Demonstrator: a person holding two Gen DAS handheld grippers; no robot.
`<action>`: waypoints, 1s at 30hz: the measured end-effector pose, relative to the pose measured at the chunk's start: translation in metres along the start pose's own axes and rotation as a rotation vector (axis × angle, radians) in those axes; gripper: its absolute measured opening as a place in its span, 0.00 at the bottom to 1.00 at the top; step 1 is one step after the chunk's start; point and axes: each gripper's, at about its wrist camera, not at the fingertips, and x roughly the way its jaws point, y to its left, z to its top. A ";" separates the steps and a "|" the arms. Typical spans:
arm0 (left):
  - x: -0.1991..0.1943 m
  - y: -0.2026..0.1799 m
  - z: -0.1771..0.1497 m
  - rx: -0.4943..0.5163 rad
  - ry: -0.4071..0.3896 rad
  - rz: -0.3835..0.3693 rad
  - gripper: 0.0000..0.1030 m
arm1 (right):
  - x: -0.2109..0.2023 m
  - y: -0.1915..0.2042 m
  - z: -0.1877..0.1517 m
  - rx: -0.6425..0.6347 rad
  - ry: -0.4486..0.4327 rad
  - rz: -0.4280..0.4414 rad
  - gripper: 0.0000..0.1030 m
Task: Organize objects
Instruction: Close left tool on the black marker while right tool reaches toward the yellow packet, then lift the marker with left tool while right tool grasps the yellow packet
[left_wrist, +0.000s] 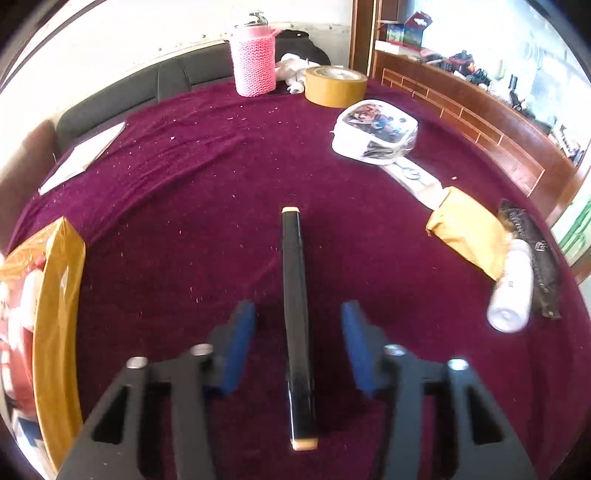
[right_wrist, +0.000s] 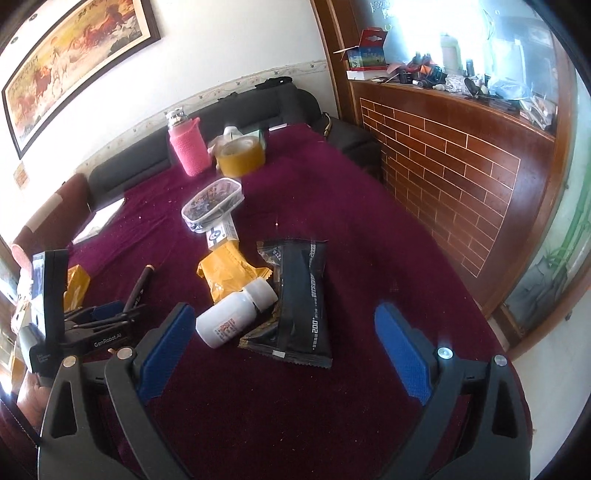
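Two blue-padded tools hang over the worktop (left_wrist: 207, 155). The left tool (left_wrist: 298, 325) straddles a black pen (left_wrist: 295, 314), fingers apart and clear of it. The right tool (right_wrist: 284, 347) gapes over a black packet (right_wrist: 303, 306); a white bottle (right_wrist: 232, 314) lies alongside, tape roll (right_wrist: 240, 157) beyond.

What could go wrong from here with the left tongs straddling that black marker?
1. The slim black marker with tan end caps lies lengthwise between the left tongs, pads not yet touching it; closing off-centre could roll or pivot it on the maroon velvet cloth.
2. The open right tongs hover near the white plastic bottle, which lies on its side and could roll if nudged.
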 end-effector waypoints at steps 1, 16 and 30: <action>-0.003 0.004 -0.002 -0.024 0.001 -0.002 0.13 | 0.003 0.000 0.000 0.000 0.006 -0.002 0.95; -0.123 0.065 -0.031 -0.181 -0.193 -0.256 0.11 | 0.031 0.030 0.051 0.030 0.103 0.083 0.95; -0.031 -0.001 -0.037 0.109 0.037 -0.028 0.60 | 0.069 0.078 0.061 -0.096 0.249 0.115 0.95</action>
